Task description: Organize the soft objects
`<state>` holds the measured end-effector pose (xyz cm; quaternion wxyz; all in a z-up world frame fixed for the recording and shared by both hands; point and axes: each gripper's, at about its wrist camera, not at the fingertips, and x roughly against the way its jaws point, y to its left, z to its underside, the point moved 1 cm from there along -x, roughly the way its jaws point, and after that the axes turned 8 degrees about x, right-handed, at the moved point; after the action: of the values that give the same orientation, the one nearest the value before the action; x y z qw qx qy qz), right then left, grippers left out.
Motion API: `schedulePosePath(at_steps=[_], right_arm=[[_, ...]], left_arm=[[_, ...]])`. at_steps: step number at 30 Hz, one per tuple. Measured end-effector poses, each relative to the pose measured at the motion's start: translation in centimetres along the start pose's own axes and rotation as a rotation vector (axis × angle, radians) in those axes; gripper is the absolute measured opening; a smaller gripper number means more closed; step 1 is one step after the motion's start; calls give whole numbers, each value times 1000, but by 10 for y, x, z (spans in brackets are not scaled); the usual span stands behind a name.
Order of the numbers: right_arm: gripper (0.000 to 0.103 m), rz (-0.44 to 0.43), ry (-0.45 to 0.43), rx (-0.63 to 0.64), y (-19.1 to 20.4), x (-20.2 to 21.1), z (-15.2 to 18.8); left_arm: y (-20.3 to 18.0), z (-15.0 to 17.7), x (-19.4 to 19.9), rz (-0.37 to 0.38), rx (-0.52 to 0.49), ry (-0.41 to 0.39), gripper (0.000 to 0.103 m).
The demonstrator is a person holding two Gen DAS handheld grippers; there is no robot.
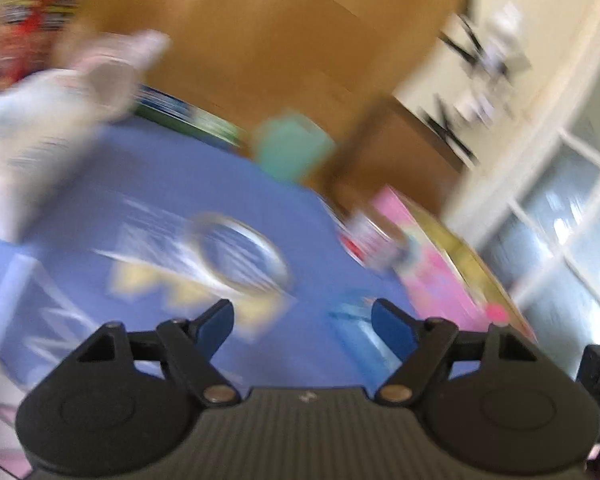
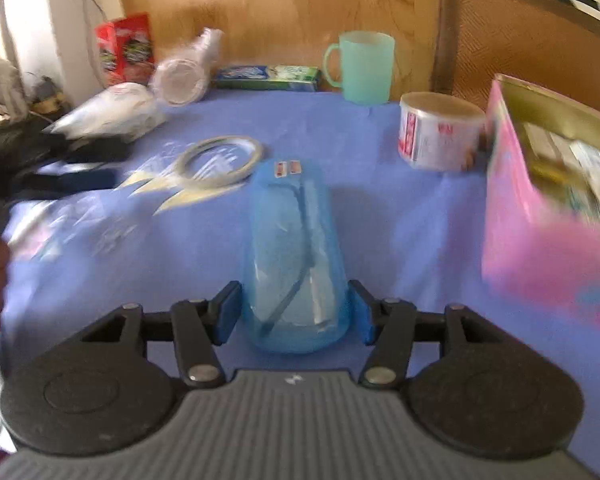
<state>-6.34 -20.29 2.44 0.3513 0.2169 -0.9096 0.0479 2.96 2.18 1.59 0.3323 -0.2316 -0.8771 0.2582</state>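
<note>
A translucent blue soft pouch (image 2: 294, 260) lies on the blue cloth (image 2: 400, 216). My right gripper (image 2: 295, 312) has its two blue pads on either side of the pouch's near end and is shut on it. The pouch shows blurred in the left wrist view (image 1: 360, 332), near the right pad. My left gripper (image 1: 302, 322) is open and empty above the cloth (image 1: 140, 168). The left wrist view is heavily motion-blurred.
A tape ring (image 2: 222, 160), a white plastic bag (image 2: 112, 114), clear cups (image 2: 184, 76), a red carton (image 2: 126, 48), a teal mug (image 2: 364, 66), a flat packet (image 2: 266, 76) and a white tub (image 2: 440, 136) are on the cloth. A pink box (image 2: 540, 208) stands right.
</note>
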Motion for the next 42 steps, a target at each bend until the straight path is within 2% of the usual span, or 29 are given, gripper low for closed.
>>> schedulePosePath(at_steps=[1, 3, 4, 6, 8, 9, 10, 11, 15, 17, 21, 24, 27, 28, 29, 30, 31, 32, 35, 38, 42], right_arm=[[77, 0, -22, 14, 6, 3, 3], [82, 33, -72, 66, 12, 9, 5], [84, 43, -84, 86, 13, 8, 5], [85, 34, -84, 89, 7, 4, 7], [84, 21, -77, 76, 3, 0, 12], [75, -7, -67, 65, 1, -2, 16], [59, -6, -97, 79, 2, 0, 21], [59, 2, -110, 105, 5, 2, 22], [58, 19, -188, 35, -5, 10, 23], [58, 50, -256, 15, -17, 24, 15], [58, 167, -381, 12, -44, 49, -2], [58, 258, -419, -18, -74, 55, -10], [59, 324, -429, -68, -105, 49, -16], [59, 359, -432, -87, -114, 42, -18], [59, 394, -428, -101, -123, 34, -20], [62, 426, -405, -103, -133, 24, -21], [69, 445, -365, -107, -140, 18, -21], [69, 457, -352, -131, -145, 19, -18], [69, 427, -418, -210, -149, 40, -2], [68, 427, -461, -264, -148, 59, 11], [68, 409, -487, -340, -149, 64, 16]], left_arm=[[-12, 5, -7, 5, -17, 33, 76], [-31, 14, -22, 13, -33, 101, 76], [-37, 17, -28, -6, -38, 116, 76], [-44, 21, -38, -46, -39, 123, 77], [-48, 26, -46, -43, -14, 155, 77], [-49, 30, -50, -38, -10, 178, 75], [-52, 35, -55, -32, -22, 196, 71], [-59, 40, -57, -17, -53, 189, 63], [-91, 35, -61, -41, -135, 181, 61], [-114, 23, -62, -13, -177, 155, 60], [-171, 4, -75, 61, -291, 103, 59], [-204, -3, -103, 107, -355, 98, 59], [-227, -3, -139, 112, -417, 94, 60], [-234, -3, -155, 111, -444, 105, 65], [-237, -4, -169, 90, -461, 109, 69], [-238, -4, -181, 46, -462, 101, 69], [-238, -4, -188, 12, -457, 99, 65], [-235, -4, -189, 3, -444, 102, 63], [-220, -5, -169, 41, -410, 82, 65], [-210, -1, -148, 35, -412, 54, 65], [-194, 9, -126, 14, -390, 58, 66]])
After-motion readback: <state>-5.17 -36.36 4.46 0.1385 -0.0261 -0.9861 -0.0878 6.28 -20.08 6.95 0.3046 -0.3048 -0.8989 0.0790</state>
